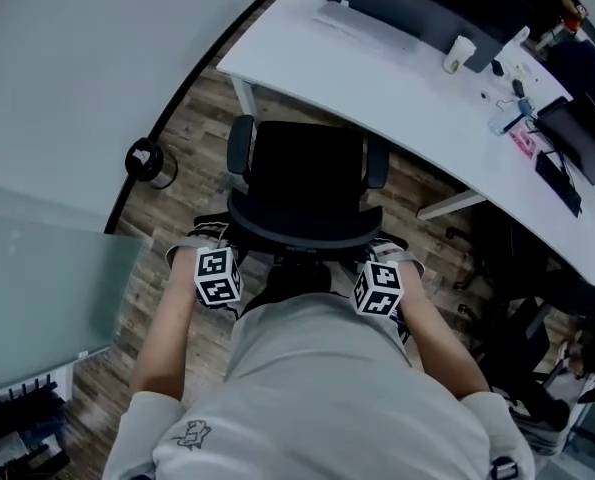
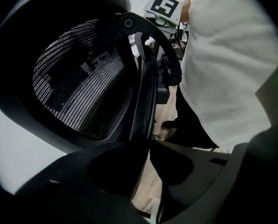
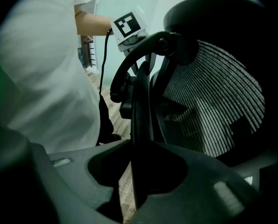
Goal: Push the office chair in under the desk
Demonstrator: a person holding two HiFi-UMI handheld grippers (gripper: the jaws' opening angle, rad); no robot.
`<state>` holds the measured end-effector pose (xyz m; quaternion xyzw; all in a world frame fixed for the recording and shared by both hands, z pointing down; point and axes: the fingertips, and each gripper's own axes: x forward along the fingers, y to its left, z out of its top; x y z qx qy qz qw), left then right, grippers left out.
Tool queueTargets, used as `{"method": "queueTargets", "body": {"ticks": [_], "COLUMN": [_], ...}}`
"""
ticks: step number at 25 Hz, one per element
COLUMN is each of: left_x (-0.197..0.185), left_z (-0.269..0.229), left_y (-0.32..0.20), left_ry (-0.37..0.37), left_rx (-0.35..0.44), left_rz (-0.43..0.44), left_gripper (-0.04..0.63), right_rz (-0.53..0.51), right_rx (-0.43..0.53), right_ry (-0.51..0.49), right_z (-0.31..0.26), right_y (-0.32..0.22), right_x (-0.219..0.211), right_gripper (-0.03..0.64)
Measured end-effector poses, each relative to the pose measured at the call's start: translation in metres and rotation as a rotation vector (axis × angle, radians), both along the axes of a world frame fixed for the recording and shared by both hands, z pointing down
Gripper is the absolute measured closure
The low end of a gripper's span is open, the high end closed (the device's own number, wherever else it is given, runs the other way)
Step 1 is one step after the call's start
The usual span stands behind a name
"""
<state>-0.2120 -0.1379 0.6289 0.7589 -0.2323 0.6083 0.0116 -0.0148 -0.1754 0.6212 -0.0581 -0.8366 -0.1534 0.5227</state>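
Note:
A black office chair (image 1: 307,183) with a mesh backrest stands in front of the white curved desk (image 1: 397,98), its seat partly below the desk edge. My left gripper (image 1: 227,236) clamps the left rim of the backrest, and my right gripper (image 1: 379,248) clamps the right rim. In the left gripper view the backrest rim (image 2: 146,97) runs down between the jaws of the left gripper (image 2: 146,148). In the right gripper view the same rim (image 3: 141,101) sits pinched in the right gripper (image 3: 136,157). The mesh (image 3: 213,106) fills the side of each gripper view.
A pale partition wall (image 1: 57,88) curves along the left, with a round dark bin (image 1: 149,160) at its foot. The desk carries a monitor (image 1: 417,3) and a cup (image 1: 459,54). A desk leg (image 1: 245,96) stands left of the chair. Dark chairs (image 1: 517,308) crowd the right.

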Motion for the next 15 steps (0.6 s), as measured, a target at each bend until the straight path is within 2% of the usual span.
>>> {"method": "queueTargets", "body": {"ticks": [8,15], "left_x": [-0.006,-0.005], "left_z": [-0.002,-0.004], "left_y": [-0.048,-0.076], "left_ry": [0.002,0.009], "left_rx": [0.001,0.029], "left_rz": [0.194,0.324], "left_gripper": [0.462,0.462], "right_rz": [0.203,0.324], "right_rx": [0.007,0.031], "right_ry": [-0.011,-0.018], "right_z": [-0.002,-0.002], "right_y": [-0.012,-0.019], "right_x": [-0.002,-0.003], "right_gripper": [0.514,0.508]}}
